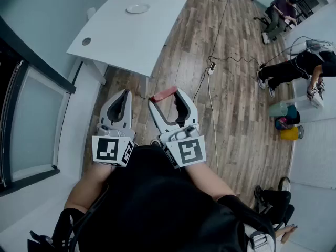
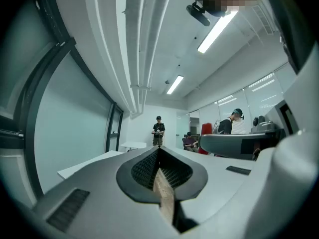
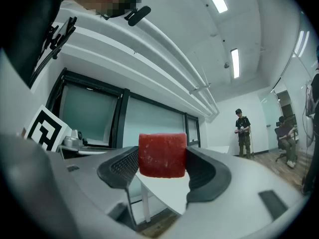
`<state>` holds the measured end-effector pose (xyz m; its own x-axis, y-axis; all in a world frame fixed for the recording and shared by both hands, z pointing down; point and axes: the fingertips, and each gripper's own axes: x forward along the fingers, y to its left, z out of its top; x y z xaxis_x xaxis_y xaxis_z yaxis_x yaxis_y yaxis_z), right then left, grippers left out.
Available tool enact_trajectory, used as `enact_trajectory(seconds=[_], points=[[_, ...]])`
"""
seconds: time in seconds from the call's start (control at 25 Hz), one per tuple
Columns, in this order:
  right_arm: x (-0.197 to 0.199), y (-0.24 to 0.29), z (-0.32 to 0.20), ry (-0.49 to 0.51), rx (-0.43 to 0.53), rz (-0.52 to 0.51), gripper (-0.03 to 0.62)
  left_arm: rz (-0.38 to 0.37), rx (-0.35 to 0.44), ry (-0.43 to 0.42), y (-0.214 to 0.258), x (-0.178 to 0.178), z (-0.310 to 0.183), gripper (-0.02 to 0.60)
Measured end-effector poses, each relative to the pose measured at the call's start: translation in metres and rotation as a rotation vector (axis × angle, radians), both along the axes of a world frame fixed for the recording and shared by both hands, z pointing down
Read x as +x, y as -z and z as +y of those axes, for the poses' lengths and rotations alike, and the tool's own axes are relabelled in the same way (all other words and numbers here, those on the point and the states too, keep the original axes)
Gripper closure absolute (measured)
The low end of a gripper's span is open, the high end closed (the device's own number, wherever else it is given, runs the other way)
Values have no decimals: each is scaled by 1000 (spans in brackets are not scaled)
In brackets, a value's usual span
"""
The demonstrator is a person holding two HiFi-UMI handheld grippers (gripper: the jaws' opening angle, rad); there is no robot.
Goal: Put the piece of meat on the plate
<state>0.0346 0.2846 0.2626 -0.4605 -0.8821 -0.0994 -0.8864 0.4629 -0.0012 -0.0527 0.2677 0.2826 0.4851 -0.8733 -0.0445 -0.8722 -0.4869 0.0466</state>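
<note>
Close to the person's chest, both tongs point forward, about level, side by side over the wood floor [image 1: 236,114]. Marker cubes nearest: one on the left [image 1: 112,150], one on the right [image 1: 186,152].

Left tongs [image 1: 125,92]: jaws pressed together, only a thin slit between the ribbed pads, nothing in them. Empty and closed, that one.

Right tongs [image 1: 167,96]: here's the action. The jaws stand wide and clamp the meat [image 3: 162,155], a red block-shaped piece, square-faced from the tongs' own camera. Both pads press on its sides, and it sits right out at the tips, up in the air, clear of any surface. From above it shows as a reddish bar bridging the two tips.

Further out, the white worktop [image 1: 131,41] stands ahead and a little left, well apart from the meat. A small round hole [image 1: 86,41] marks its near left corner. The plate [image 1: 138,8] lies toward its far end, white and bare.

Right of the worktop a cable [image 1: 218,30] runs across the floor to a power strip [image 1: 211,70]. Near the right wall, a cluster of coloured containers [image 1: 290,133]. Far right, one person sits [image 1: 278,14] and another bends forward [image 1: 299,67]. Down the room a third stands [image 3: 243,133].
</note>
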Motion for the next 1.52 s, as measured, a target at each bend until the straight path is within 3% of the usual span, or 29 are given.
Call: enact_trajectory(seconds=[0.32,0.84,1.28,1.52], points=[[-4,0,9,-25,-12,-10,303,-2,5,-17,2,-3,11,580],[-35,-22,29,-55,-60,-24,303,0,4,-36,-9,-40,29,580],[-29,-22,27,-93,-77,-38,303,10,-24,-69,-18,-32,27,580],[-3,-46,17,-127,-130,-36,303,4,-53,-89,-34,-11,13,580]])
